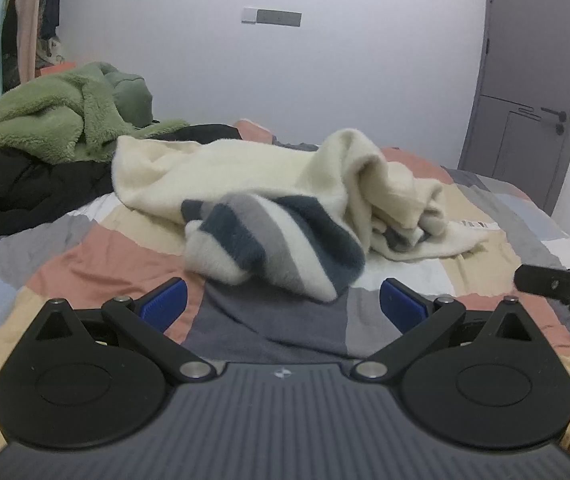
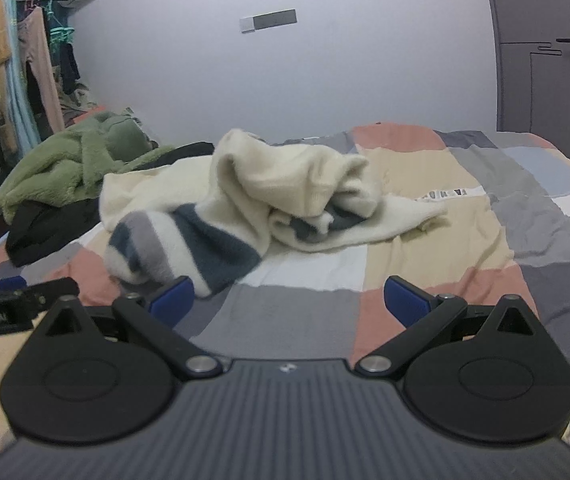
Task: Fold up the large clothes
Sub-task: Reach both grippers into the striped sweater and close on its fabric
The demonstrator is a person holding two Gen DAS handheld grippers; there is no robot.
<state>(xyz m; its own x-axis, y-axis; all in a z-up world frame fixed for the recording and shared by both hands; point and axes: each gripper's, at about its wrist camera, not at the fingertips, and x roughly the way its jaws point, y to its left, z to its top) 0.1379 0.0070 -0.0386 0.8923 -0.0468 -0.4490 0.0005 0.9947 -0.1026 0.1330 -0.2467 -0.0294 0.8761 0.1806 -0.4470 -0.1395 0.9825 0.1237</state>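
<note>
- Nearest, the left gripper (image 1: pixel 283 300) hovers low over the patchwork bedspread (image 1: pixel 277 320) with its blue pads spread wide and nothing between them.
- Likewise the right gripper (image 2: pixel 289 300) hangs beside it, jaws apart and empty; its left pad sits just in front of the garment's striped end.
- Just beyond both lies the task's thing, a cream sweater (image 1: pixel 269 168) with dark blue and grey stripes, crumpled in a heap on the middle of the bed.
- Its striped part (image 2: pixel 189 248), probably a sleeve or hem, rolls toward the near left, while a cream flap trails to the right toward a white printed label (image 2: pixel 451 194) on the cover.
- Judging by the fuzzy nap, the knit is thick, soft and limp: light enough to lift, but it will sag and stretch, and it offers no stiff edge.
- A sensible hold would be the striped end with one gripper and the trailing cream edge with the other, to spread it flat first.
- Farther left, a green fleece (image 1: pixel 57 120) lies piled on black clothing (image 1: pixel 33 192).
- Farthest, hanging clothes (image 2: pixel 9 80) sit at left, a grey door (image 2: pixel 545 48) at right.
</note>
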